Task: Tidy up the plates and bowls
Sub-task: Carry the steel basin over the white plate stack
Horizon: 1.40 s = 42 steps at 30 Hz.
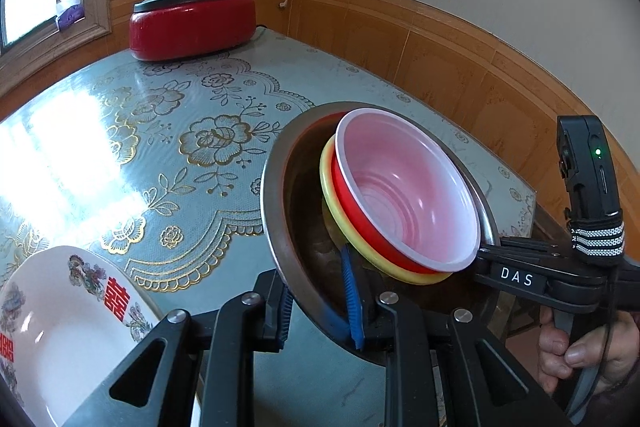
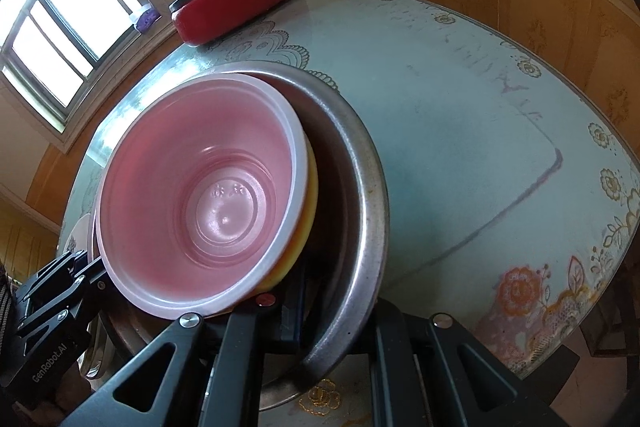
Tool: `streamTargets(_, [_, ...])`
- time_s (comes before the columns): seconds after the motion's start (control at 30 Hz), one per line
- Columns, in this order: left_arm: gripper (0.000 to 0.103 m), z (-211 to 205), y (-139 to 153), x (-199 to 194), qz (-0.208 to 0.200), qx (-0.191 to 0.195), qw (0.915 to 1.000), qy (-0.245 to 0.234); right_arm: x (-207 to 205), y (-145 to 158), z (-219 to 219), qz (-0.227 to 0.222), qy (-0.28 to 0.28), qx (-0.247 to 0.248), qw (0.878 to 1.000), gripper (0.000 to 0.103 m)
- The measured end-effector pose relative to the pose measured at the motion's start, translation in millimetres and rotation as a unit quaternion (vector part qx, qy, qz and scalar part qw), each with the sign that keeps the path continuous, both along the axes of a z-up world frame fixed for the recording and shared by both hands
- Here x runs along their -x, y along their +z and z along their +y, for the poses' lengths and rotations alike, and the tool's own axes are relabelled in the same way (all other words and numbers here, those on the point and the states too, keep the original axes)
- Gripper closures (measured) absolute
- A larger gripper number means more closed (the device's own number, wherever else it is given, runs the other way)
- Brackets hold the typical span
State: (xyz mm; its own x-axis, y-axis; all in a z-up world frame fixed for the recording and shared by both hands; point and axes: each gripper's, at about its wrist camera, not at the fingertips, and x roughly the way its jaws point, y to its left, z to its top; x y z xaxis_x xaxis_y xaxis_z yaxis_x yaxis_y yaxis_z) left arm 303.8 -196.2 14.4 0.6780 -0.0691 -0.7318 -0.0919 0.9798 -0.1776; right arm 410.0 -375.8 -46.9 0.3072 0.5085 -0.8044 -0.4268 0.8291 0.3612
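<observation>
Both of your tongs clamp the steel bowl (image 1: 280, 227): left tongs (image 1: 320, 311) on its near rim; right tongs (image 2: 296, 319) opposite; red bowl (image 1: 408, 195) and yellow bowl (image 1: 332, 203) nest inside, tilted above the desk (image 1: 200, 147).

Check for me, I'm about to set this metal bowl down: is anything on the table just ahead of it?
Nothing visible. Only tablecloth shows just beyond the metal bowl. The red pot stands far off by the wall, and the white plate lies off to the left.
</observation>
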Motion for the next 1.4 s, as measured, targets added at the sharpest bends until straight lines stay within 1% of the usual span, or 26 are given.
streamTargets(0.13, [0.08, 4, 2, 3, -0.004, 0.0, 1.0, 0.008, -1, 3, 2, -0.003, 0.011, -0.004, 1.0, 0.094])
streamTargets(0.33, [0.08, 10, 3, 12, -0.002, 0.015, 0.9998, 0.014, 1, 7, 6, -0.003, 0.026, -0.002, 1.0, 0.094])
streamTargets(0.47, [0.08, 13, 8, 19, -0.005, 0.016, 0.9996, 0.022, 6, 12, 10, -0.005, 0.035, -0.005, 0.999, 0.094])
streamTargets(0.6, [0.08, 17, 16, 31, -0.01, 0.021, 0.9993, 0.029, 10, 22, 15, -0.01, 0.046, -0.007, 0.999, 0.094])
streamTargets(0.77, [0.081, 28, 30, 46, -0.025, 0.025, 0.9989, 0.032, 23, 40, 28, -0.03, 0.052, -0.01, 0.998, 0.094])
streamTargets(1.0, [0.081, 56, 54, 82, -0.048, 0.017, 0.9985, 0.018, 61, 67, 50, -0.06, 0.051, -0.017, 0.997, 0.094])
streamTargets(1.23, [0.081, 113, 70, 129, -0.052, 0.021, 0.9984, -0.005, 117, 93, 98, -0.083, 0.043, -0.02, 0.995, 0.094])
streamTargets(1.4, [0.082, 150, 70, 158, -0.05, 0.03, 0.9981, -0.02, 152, 99, 130, -0.086, 0.033, -0.017, 0.996, 0.094])
